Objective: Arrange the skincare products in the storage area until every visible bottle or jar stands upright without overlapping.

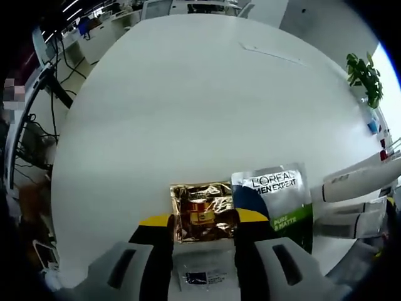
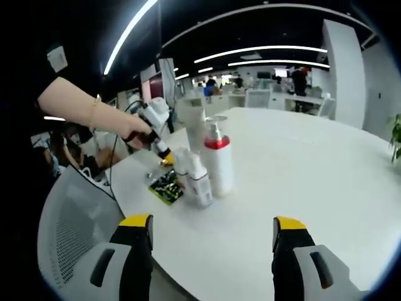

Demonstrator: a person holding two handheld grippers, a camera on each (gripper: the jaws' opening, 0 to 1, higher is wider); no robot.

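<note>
In the left gripper view a gold foil sachet [image 1: 202, 212] lies on the white table [image 1: 188, 113], and my left gripper [image 1: 203, 219] is shut on its two side edges. Beside it on the right lies a L'Oreal Men Expert sachet [image 1: 276, 199]. White tubes [image 1: 354, 182] reach in from the right edge. In the right gripper view a hand holds the left gripper [image 2: 166, 160] tip-down by a white pump bottle with a red collar [image 2: 218, 160], small upright tubes [image 2: 199, 179] and a green sachet [image 2: 166, 186]. My right gripper [image 2: 213, 229] hangs open, well short of them.
A small white labelled packet [image 1: 203, 276] lies between the left jaws, close to the camera. A grey mesh chair [image 2: 69, 232] stands at the table's near edge. A potted plant [image 1: 364, 75] sits at the far right. Desks and people fill the office behind.
</note>
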